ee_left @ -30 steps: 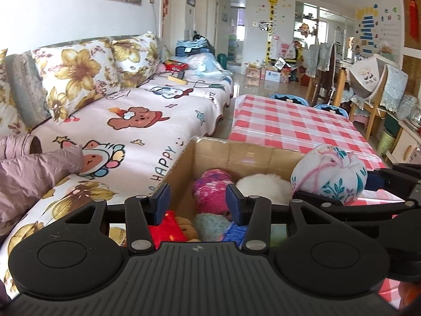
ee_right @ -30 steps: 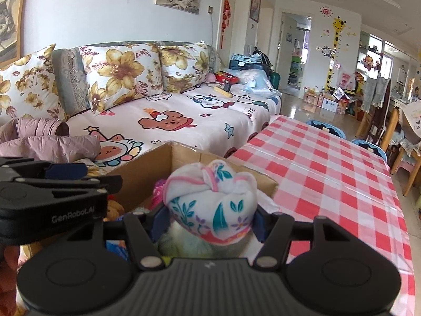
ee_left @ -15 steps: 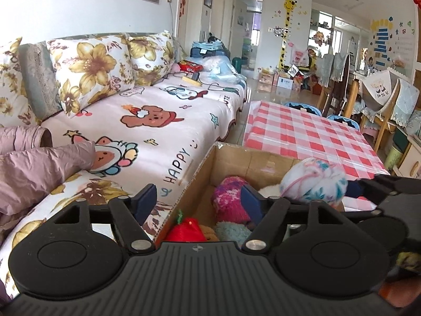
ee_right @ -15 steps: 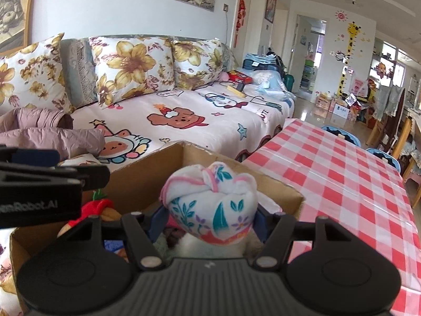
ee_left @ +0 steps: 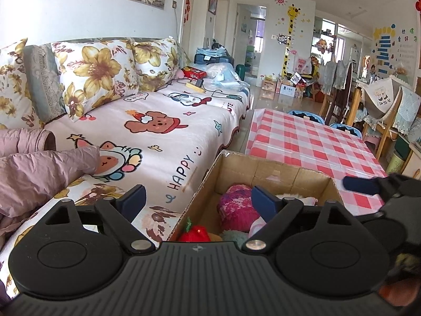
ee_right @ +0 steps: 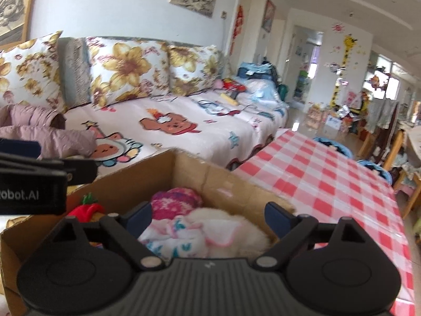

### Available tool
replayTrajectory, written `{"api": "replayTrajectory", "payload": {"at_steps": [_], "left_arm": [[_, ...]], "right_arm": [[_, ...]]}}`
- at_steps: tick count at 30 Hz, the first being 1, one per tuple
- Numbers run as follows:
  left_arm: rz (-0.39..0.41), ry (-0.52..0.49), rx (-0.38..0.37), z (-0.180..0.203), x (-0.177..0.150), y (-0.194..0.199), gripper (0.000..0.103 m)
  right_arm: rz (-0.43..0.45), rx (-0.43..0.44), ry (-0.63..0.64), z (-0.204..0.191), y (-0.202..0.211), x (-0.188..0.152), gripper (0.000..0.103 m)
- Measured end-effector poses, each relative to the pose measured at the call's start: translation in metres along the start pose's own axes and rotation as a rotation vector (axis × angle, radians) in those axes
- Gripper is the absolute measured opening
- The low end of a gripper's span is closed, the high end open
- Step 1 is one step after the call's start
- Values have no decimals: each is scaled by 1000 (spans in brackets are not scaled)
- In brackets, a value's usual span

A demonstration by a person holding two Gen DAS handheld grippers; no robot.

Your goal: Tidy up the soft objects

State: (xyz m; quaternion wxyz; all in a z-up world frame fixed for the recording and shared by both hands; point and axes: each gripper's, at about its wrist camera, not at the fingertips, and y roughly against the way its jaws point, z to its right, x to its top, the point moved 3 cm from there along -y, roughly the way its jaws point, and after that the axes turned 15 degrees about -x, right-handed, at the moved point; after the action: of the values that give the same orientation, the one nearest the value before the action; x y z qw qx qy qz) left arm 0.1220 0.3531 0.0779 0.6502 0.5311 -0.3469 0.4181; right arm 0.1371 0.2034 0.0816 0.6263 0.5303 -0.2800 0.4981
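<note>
A brown cardboard box (ee_right: 189, 173) stands at the near end of the checked table, and it also shows in the left wrist view (ee_left: 273, 168). Inside lie a pink knitted ball (ee_right: 176, 202), a red plush strawberry (ee_right: 85, 209), a white fluffy toy (ee_right: 236, 226) and the white floral cloth bundle (ee_right: 173, 239). My right gripper (ee_right: 208, 217) is open and empty just above the bundle. My left gripper (ee_left: 196, 200) is open and empty over the box's left wall, near the pink ball (ee_left: 236, 208) and strawberry (ee_left: 196, 233).
A sofa (ee_left: 158, 131) with a cartoon cover and floral cushions runs along the left. A mauve jacket (ee_left: 39, 168) lies on its near end. The red checked table (ee_left: 310, 144) stretches beyond the box, with chairs (ee_left: 342, 97) and clutter at the far right.
My right gripper opened and let the floral bundle drop into the box. My left gripper opened wider and shifted left, over the box's left wall.
</note>
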Motion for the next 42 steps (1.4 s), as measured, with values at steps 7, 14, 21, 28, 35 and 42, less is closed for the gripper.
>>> {"api": "replayTrajectory", "payload": {"at_steps": [7, 14, 21, 28, 35, 42], "left_arm": [[-6, -23, -20, 6, -3, 3, 103], [-8, -43, -47, 9, -9, 8, 103], [-24, -43, -73, 11, -16, 14, 103], [-23, -69, -89, 19, -22, 24, 103], [-25, -68, -116, 23, -28, 33, 103], [-40, -95, -148, 28, -36, 39, 103]], "right_arm": [[-7, -109, -91, 27, 15, -6, 99], [-60, -162, -215, 50, 29, -18, 101], [-98, -172, -289, 53, 48, -31, 101], [-125, -183, -314, 53, 64, -43, 101], [-135, -190, -345, 55, 82, -53, 101], [-166, -183, -384, 55, 98, -71, 101]]}}
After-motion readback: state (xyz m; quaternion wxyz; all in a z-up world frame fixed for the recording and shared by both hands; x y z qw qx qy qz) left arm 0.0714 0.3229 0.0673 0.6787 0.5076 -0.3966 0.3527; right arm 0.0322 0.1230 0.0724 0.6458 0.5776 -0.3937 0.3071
